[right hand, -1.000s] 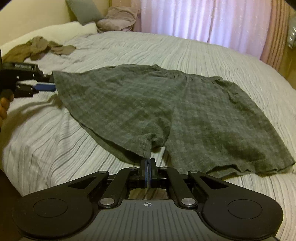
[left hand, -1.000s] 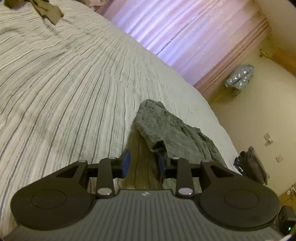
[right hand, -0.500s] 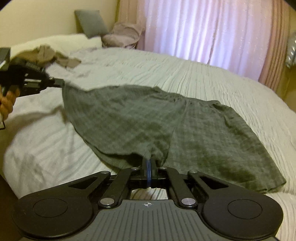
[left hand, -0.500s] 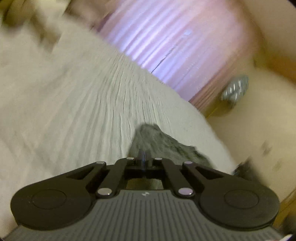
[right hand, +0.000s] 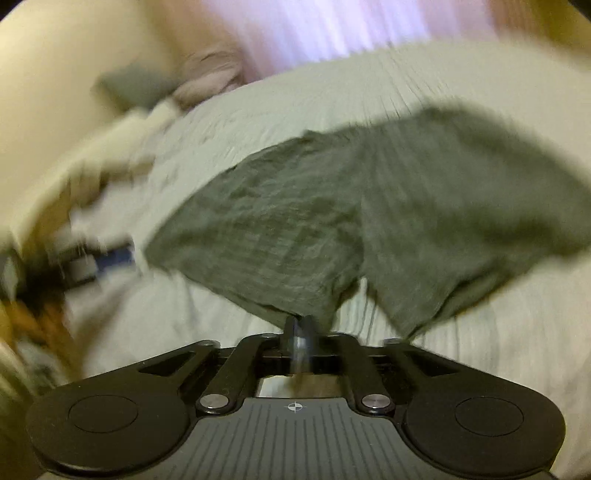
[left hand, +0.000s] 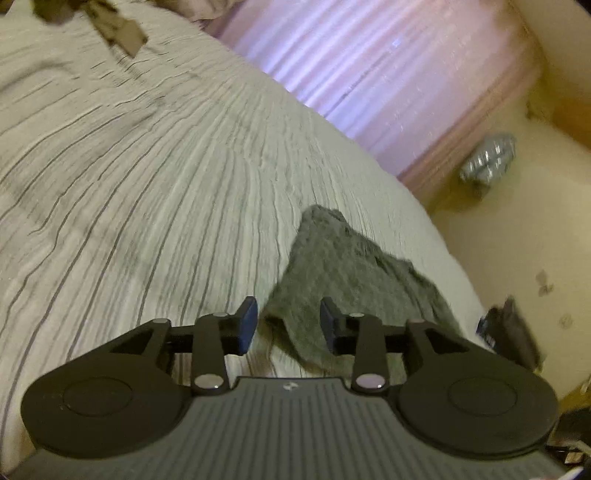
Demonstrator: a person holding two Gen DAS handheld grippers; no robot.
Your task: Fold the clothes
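Observation:
Grey checked shorts point(right hand: 332, 206) lie spread on the striped bedcover point(left hand: 147, 184). My left gripper point(left hand: 288, 325) is open and its jaws are still opening. A corner of the shorts point(left hand: 351, 280) lies loose between its blue pads point(left hand: 246, 321) without being pressed. In the blurred right wrist view my right gripper point(right hand: 299, 332) sits at the near hem by the crotch. Its jaws are starting to open, but the fingertips still look close together on the cloth. The left gripper point(right hand: 110, 258) shows as a blur at the far left of that view.
An olive-brown garment point(left hand: 118, 29) lies at the head of the bed, with pillows point(right hand: 136, 88) behind it. Pink curtains point(left hand: 369, 74) hang past the far side. The bed's edge runs down the right, with a dark bag point(left hand: 513, 339) beyond it.
The left gripper shut on the shorts' corner, pulled it, and has now let go. The right gripper has rolled, so its view tilts, and it stays at the hem.

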